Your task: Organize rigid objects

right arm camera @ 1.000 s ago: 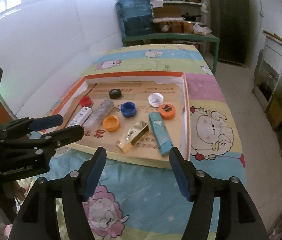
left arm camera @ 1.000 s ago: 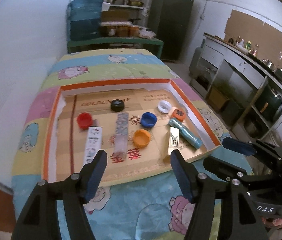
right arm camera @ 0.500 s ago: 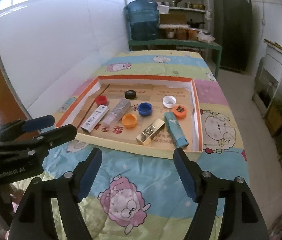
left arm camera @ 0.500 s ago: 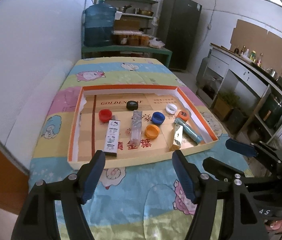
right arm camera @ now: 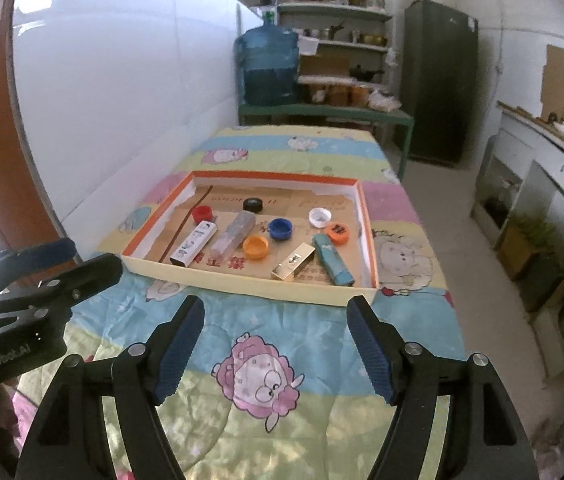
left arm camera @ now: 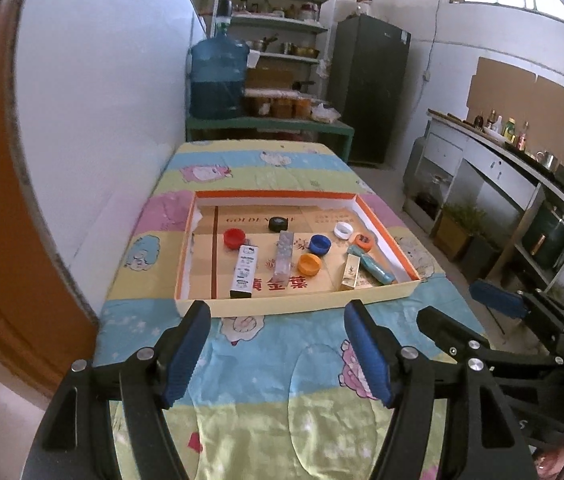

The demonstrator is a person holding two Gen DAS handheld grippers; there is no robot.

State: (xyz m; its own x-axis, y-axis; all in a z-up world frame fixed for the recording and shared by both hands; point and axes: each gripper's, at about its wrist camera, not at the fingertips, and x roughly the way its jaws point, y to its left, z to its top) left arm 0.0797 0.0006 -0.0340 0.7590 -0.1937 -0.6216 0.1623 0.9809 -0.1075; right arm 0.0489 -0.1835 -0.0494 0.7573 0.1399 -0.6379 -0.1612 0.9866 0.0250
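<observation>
An orange-rimmed cardboard tray (left arm camera: 266,306) (right arm camera: 242,286) lies on the quilt-covered table. In it are several bottle caps: red (left arm camera: 234,237), black (left arm camera: 278,223), blue (left arm camera: 319,244), orange (left arm camera: 309,264), white (left arm camera: 342,230). There are also a white box (left arm camera: 245,270), a clear block (left arm camera: 284,249), a gold box (left arm camera: 350,272) and a teal tube (left arm camera: 377,270). My left gripper (left arm camera: 278,354) is open and empty, well short of the tray. My right gripper (right arm camera: 276,346) is open and empty, also short of the tray.
A wall runs along the table's left side. A green bench with a blue water jug (left arm camera: 218,78) stands beyond the table's far end. A dark fridge (left arm camera: 367,88) and a counter (left arm camera: 501,168) are to the right, across a floor aisle.
Both grippers have pulled back and up from the tray, which now looks smaller and farther. More quilt shows in front. Both stay open and empty.
</observation>
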